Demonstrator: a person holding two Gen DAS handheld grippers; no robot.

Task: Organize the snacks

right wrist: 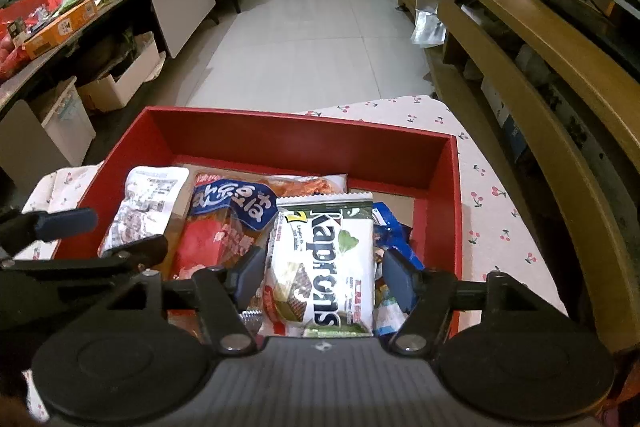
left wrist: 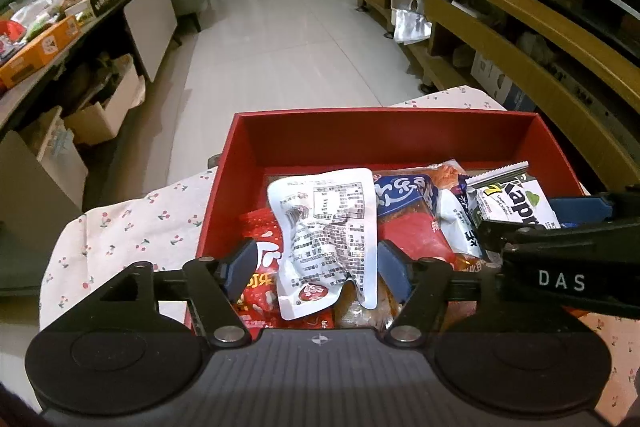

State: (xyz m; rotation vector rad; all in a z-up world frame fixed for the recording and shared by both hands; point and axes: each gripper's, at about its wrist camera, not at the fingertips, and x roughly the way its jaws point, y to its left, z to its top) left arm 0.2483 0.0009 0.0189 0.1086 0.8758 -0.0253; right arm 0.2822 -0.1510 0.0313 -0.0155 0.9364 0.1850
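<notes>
- red box (left wrist: 384, 131): on cherry-print cloth (left wrist: 132, 223), snacks heaped at its 6 o'clock end.
- left gripper (left wrist: 316, 263): jaws parted, white pouch (left wrist: 328, 227) between the pads, seemingly loose.
- right gripper (right wrist: 324, 273): jaws parted astride wafer pack (right wrist: 324, 251), no visible pinch.
- risk: withdrawing pads may snag wrappers and drag snacks out.

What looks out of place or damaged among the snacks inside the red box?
Nothing is spilled. The white pouch between the left gripper fingers is crumpled. The packets lie piled crookedly at the near end of the red box.
</notes>
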